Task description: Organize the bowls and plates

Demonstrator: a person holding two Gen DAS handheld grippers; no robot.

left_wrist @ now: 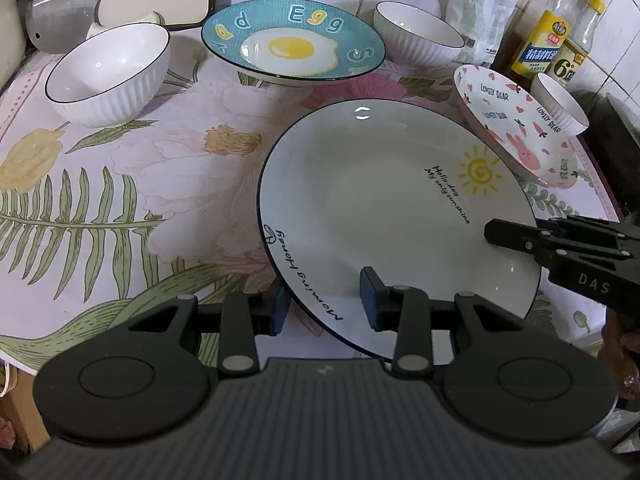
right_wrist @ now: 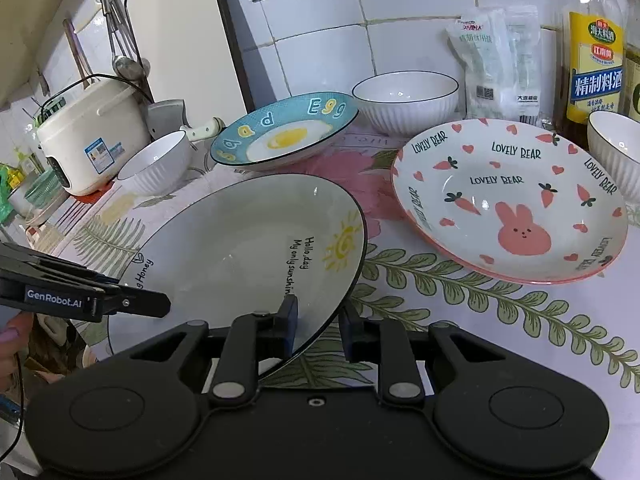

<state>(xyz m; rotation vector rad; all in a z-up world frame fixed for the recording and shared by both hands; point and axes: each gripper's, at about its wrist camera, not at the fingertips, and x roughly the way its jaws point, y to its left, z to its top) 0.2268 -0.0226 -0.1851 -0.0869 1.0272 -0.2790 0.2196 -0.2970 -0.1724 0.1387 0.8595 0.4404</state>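
- Two tongs pinch the sunshine plate (left_wrist: 384, 216) by opposite rims: left tongs (left_wrist: 326, 302) at its near edge, right tongs (right_wrist: 318, 326) at the other side, holding it tilted above the desk (left_wrist: 120, 168).
- Nothing looks stacked yet: the egg plate (left_wrist: 292, 40) and rabbit plate (right_wrist: 508, 200) lie apart.
- Three white bowls (left_wrist: 106, 74) also stand separately, so I judge most sorting remains.
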